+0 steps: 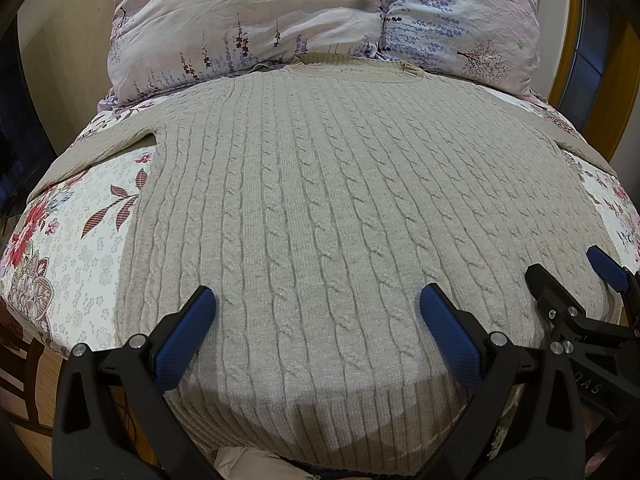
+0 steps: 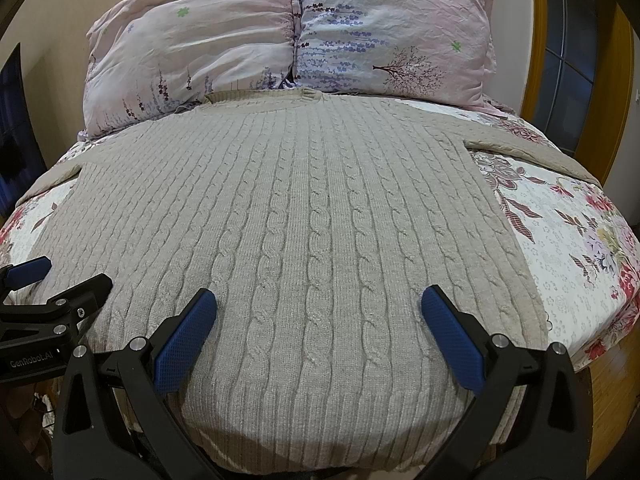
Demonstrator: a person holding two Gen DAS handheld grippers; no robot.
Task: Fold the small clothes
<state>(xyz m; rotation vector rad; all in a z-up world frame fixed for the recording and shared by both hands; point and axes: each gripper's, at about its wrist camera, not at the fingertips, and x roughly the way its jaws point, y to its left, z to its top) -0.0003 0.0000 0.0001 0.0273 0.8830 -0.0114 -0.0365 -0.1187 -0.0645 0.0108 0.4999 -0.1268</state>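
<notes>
A beige cable-knit sweater (image 1: 320, 200) lies flat and spread out on the bed, collar toward the pillows, sleeves out to both sides; it also fills the right wrist view (image 2: 304, 220). My left gripper (image 1: 318, 300) is open and empty above the sweater's lower part near the hem. My right gripper (image 2: 319, 304) is open and empty, also over the lower part near the hem. The right gripper shows at the right edge of the left wrist view (image 1: 568, 272); the left gripper shows at the left edge of the right wrist view (image 2: 68, 276).
The bed has a white floral sheet (image 1: 80, 240) (image 2: 568, 248). Two pale floral pillows (image 1: 280, 20) (image 2: 280, 40) lie at the head, touching the collar. A yellow wooden frame (image 2: 600, 80) stands to the right. Wooden floor (image 1: 24, 384) lies below the bed's edge.
</notes>
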